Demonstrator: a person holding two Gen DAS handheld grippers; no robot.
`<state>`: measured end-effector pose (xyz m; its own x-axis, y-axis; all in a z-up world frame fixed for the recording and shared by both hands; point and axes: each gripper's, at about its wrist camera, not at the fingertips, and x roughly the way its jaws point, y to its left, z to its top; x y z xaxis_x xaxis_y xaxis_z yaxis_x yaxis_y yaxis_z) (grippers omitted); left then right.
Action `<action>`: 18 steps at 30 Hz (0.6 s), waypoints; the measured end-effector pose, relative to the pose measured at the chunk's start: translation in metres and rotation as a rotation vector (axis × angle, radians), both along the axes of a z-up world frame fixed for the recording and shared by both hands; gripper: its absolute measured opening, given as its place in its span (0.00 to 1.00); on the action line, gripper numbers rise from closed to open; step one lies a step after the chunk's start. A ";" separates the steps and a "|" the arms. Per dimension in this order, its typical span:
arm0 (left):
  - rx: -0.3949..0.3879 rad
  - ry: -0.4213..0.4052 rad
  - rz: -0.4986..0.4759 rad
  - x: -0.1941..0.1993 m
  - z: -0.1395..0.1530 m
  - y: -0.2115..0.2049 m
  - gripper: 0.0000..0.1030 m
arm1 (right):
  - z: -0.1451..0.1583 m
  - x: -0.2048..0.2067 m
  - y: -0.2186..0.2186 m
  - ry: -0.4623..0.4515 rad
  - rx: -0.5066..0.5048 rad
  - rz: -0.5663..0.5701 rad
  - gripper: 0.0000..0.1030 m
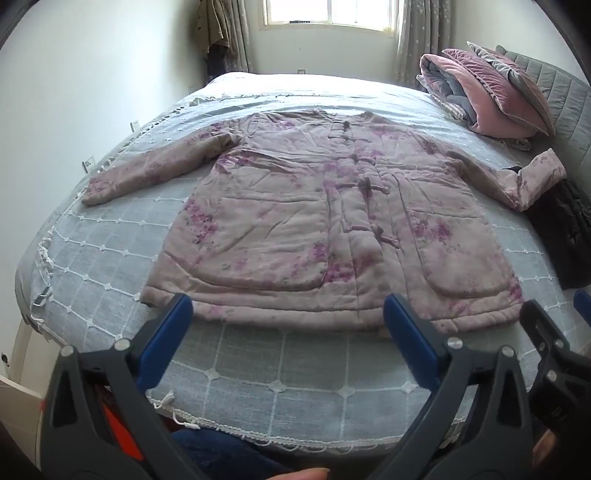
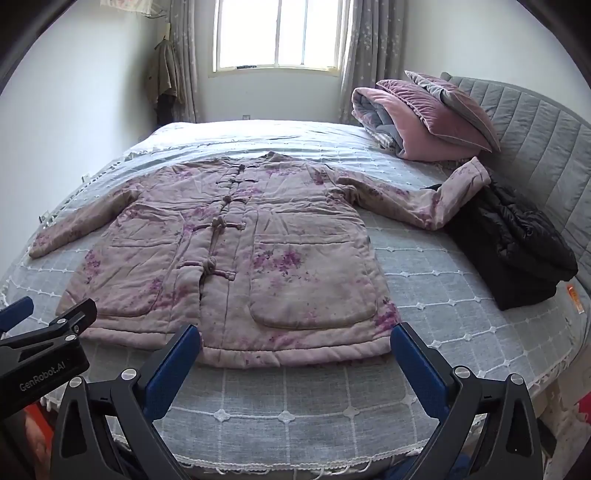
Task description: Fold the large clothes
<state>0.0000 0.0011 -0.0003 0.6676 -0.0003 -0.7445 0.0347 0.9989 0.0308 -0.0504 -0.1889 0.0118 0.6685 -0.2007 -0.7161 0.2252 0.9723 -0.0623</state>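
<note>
- Padded floral jacket (image 1: 332, 229) is lying flat, front up, on the bed (image 1: 122, 258), roughly centred across it.
- Long axis is running near-to-far: hem is sitting at the near edge, collar is pointing far, toward the window (image 2: 277, 35).
- Knot-button placket (image 2: 218, 229) is running down the middle, closed; two big patch pockets are showing on the lower front.
- Sleeves are spreading out sideways. Left sleeve (image 1: 147, 173) is lying flat on the bedspread; right sleeve (image 2: 443, 199) is angling up, its cuff resting on the black garment (image 2: 517, 251).
- Left gripper (image 1: 288, 314) is hovering just near of the hem, left of centre; blue fingers (image 1: 173, 332) are spread wide, holding nothing.
- Right gripper (image 2: 295, 343) is hovering just near of the hem's right half; blue fingers (image 2: 417, 365) are also spread wide, gripping nothing.
- Grippers are sitting side by side; each is showing at the edge of the other's view.
- Surface: grey bedspread with a white grid pattern and fringed lace edge, mostly smooth.
- Black garment is sitting in a folded heap on the right side of the bed, by the grey quilted headboard (image 2: 535, 147).
- Far right: pink and grey pillows (image 2: 443, 110) are stacking on a folded pink-grey quilt (image 2: 376, 118).
- Room: white walls, daylight is coming in through the window at the far end, grey patterned curtains (image 2: 362, 55) are hanging on both sides, clothes are hanging in the far left corner (image 2: 166, 74).
</note>
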 end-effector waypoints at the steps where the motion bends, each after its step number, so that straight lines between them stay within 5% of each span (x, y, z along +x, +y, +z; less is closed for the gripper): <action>1: 0.000 -0.001 0.001 0.000 0.000 0.001 1.00 | 0.001 -0.001 -0.001 -0.002 -0.003 -0.003 1.00; 18: -0.001 0.021 -0.011 0.005 -0.008 0.011 1.00 | -0.005 0.006 -0.002 0.005 -0.022 -0.048 1.00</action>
<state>0.0053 0.0124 -0.0080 0.6518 -0.0088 -0.7583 0.0467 0.9985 0.0286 -0.0444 -0.1905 0.0068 0.6539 -0.2478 -0.7149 0.2709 0.9589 -0.0845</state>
